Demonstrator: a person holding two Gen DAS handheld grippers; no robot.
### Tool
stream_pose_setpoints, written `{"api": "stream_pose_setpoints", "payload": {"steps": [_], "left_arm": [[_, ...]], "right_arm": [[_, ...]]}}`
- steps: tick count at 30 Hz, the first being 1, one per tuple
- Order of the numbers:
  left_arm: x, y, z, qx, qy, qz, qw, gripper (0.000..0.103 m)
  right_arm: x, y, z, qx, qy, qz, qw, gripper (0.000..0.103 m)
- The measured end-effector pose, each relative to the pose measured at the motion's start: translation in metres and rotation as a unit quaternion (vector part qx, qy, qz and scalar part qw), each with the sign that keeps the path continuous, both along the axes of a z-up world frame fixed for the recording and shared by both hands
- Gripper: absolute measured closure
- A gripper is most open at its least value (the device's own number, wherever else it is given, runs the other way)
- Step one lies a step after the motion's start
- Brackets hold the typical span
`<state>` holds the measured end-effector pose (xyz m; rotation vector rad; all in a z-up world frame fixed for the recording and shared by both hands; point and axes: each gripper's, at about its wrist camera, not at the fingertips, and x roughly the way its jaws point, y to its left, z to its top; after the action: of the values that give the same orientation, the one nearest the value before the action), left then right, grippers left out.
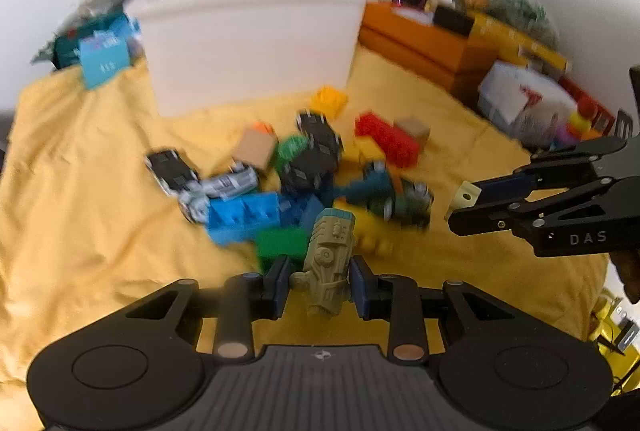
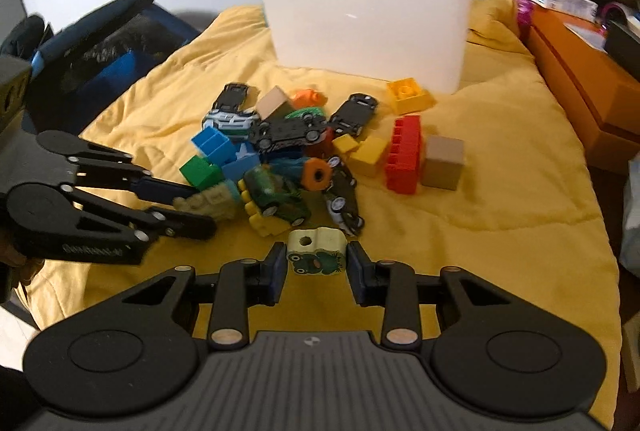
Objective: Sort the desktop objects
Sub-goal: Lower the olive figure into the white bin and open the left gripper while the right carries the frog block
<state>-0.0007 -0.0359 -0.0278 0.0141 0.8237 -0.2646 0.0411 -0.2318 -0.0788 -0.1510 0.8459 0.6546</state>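
A pile of toy cars and building bricks (image 1: 304,183) lies on the yellow cloth (image 1: 80,231) in front of a white plastic bin (image 1: 248,43). My left gripper (image 1: 320,281) is shut on an olive-green toy vehicle (image 1: 330,263) with a teal end, held at the near edge of the pile; it also shows in the right wrist view (image 2: 208,205). My right gripper (image 2: 316,267) is shut on a cream wooden block with a frog picture (image 2: 318,251), just in front of the pile. From the left wrist view the right gripper (image 1: 464,205) sits to the right of the pile.
Orange boxes (image 1: 432,43) and cluttered packets line the right and back edges. A blue-black bag (image 2: 100,43) stands at the left of the cloth. A red brick (image 2: 404,155), a tan cube (image 2: 442,163) and a yellow brick (image 2: 410,95) lie apart to the right of the pile.
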Motion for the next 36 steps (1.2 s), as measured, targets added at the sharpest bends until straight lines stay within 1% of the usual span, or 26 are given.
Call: {"api": "stream_pose_setpoints", "payload": {"steps": [4, 6, 8, 11, 14, 19, 22, 25, 26, 28, 29, 32, 33, 35, 36], "left_arm": [[-0.004, 0.014, 0.027, -0.007, -0.016, 0.024, 0.9996, 0.068], [0.003, 0.022, 0.041, -0.015, -0.022, 0.041, 0.9988, 0.068], [0.014, 0.027, 0.055, -0.014, -0.036, 0.052, 0.9979, 0.068], [0.04, 0.035, 0.079, -0.009, -0.061, 0.061, 0.9962, 0.068], [0.067, 0.038, 0.101, 0.001, -0.083, 0.064, 0.9945, 0.068], [0.118, 0.046, 0.128, -0.009, -0.085, 0.082, 0.993, 0.068], [0.144, 0.046, 0.138, -0.002, -0.084, 0.084, 0.9929, 0.068], [0.169, 0.053, 0.139, -0.012, -0.059, 0.097, 0.9935, 0.068], [0.178, 0.057, 0.139, -0.016, -0.047, 0.102, 0.9936, 0.07], [0.195, 0.063, 0.136, -0.026, -0.019, 0.113, 0.9931, 0.071], [0.202, 0.065, 0.134, -0.031, -0.009, 0.116, 0.9928, 0.074], [0.215, 0.069, 0.131, -0.025, -0.003, 0.118, 0.9927, 0.075], [0.219, 0.07, 0.129, -0.019, 0.0, 0.117, 0.993, 0.077], [0.227, 0.073, 0.126, -0.017, 0.007, 0.119, 0.9927, 0.084], [0.23, 0.074, 0.124, -0.016, 0.008, 0.119, 0.9927, 0.084]], "right_arm": [[-0.003, -0.003, 0.016, 0.02, -0.019, -0.006, 1.0, 0.067], [-0.001, -0.002, 0.028, 0.034, -0.03, -0.008, 0.999, 0.067], [0.003, 0.001, 0.042, 0.048, -0.045, -0.01, 0.998, 0.067], [0.018, 0.003, 0.064, 0.065, -0.068, -0.014, 0.995, 0.067], [0.041, 0.007, 0.087, 0.076, -0.093, -0.023, 0.993, 0.067], [0.092, 0.01, 0.121, 0.086, -0.122, -0.04, 0.988, 0.067], [0.127, 0.012, 0.137, 0.088, -0.117, -0.049, 0.988, 0.067], [0.154, 0.013, 0.145, 0.087, -0.106, -0.057, 0.989, 0.067], [0.166, 0.014, 0.145, 0.086, -0.096, -0.065, 0.99, 0.067], [0.183, 0.014, 0.144, 0.09, -0.075, -0.071, 0.991, 0.067], [0.191, 0.016, 0.143, 0.085, -0.067, -0.072, 0.992, 0.067], [0.213, 0.021, 0.137, 0.07, -0.04, -0.074, 0.994, 0.067], [0.219, 0.023, 0.135, 0.067, -0.032, -0.073, 0.995, 0.067], [0.226, 0.027, 0.131, 0.055, -0.026, -0.074, 0.995, 0.067], [0.23, 0.029, 0.128, 0.049, -0.021, -0.074, 0.996, 0.067]]}}
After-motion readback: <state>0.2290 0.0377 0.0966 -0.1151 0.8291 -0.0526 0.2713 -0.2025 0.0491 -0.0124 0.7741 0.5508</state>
